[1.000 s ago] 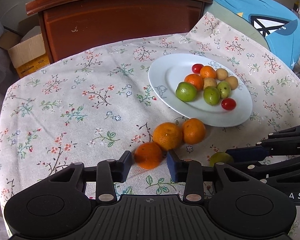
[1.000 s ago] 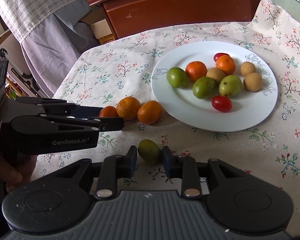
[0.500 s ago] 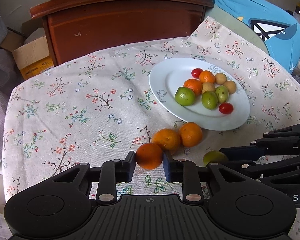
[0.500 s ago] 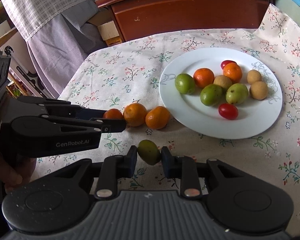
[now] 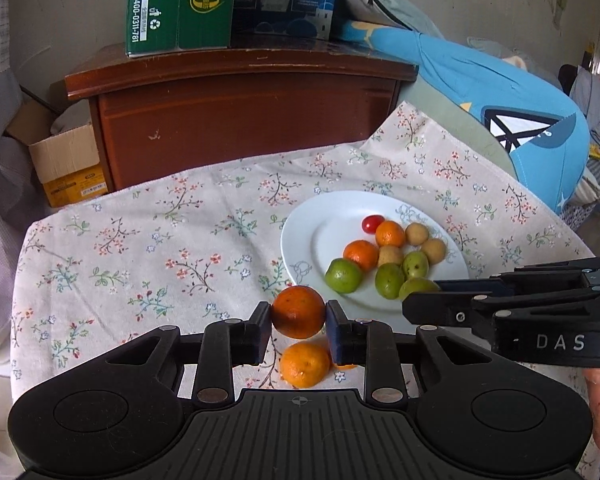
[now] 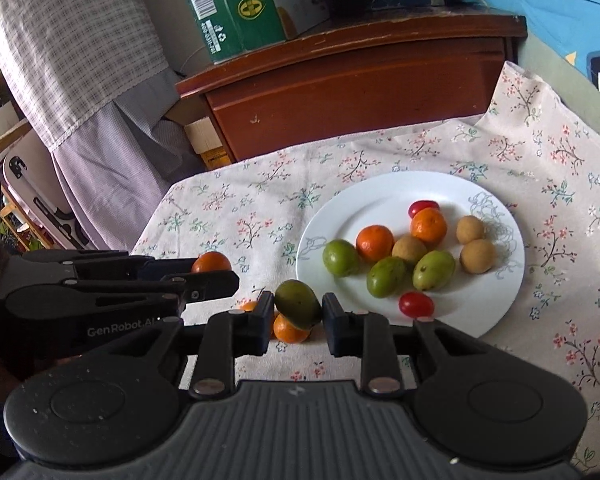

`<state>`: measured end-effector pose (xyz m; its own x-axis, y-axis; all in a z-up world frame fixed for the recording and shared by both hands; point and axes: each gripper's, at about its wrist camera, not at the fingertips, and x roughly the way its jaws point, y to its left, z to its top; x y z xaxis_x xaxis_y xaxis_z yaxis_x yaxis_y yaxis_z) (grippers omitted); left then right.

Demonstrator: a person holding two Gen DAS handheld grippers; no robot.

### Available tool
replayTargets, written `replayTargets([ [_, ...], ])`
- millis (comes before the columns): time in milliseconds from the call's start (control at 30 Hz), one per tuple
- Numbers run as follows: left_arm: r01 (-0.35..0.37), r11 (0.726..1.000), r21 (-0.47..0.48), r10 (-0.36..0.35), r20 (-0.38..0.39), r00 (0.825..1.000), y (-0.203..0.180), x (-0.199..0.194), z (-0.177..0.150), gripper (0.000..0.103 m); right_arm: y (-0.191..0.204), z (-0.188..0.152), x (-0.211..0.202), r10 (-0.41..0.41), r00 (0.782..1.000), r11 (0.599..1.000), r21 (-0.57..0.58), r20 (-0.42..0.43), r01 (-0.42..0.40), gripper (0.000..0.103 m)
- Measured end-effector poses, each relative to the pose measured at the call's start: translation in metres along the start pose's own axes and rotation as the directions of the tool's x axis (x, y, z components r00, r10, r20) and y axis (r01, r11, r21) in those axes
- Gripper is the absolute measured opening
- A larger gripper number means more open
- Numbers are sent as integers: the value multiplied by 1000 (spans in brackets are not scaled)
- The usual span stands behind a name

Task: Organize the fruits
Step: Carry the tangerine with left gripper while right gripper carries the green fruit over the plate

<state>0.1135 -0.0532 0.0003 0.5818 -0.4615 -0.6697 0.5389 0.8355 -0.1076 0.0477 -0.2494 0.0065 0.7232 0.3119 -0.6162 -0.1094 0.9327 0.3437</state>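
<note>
Holding one fruit apiece clear of the floral tablecloth, the left gripper pinches an orange between its pads while the right gripper pinches a green fruit, both raised just short of the white plate, presumably so each can be carried over its rim. Two more oranges lie on the cloth beneath the grippers, and the plate's near half is crowded with green fruits, oranges, cherry tomatoes and tan fruits, leaving bare porcelain mainly at its far-left side.
</note>
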Motion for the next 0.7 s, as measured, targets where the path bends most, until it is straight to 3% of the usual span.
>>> replayTargets([
  [233,15,1000,-18,-14,39,999,-4,4,15,27,-18,20,-15,-47,996,998,42,82,44,26],
  [500,19,999,-27,-17,59,998,-5,22,34,27,-52,31,-27,-169,978,976,163,125,148,26],
  [700,8,999,-33,-7,56,998,-6,40,46,27,-67,27,-20,-219,972,953,231,83,195,26],
])
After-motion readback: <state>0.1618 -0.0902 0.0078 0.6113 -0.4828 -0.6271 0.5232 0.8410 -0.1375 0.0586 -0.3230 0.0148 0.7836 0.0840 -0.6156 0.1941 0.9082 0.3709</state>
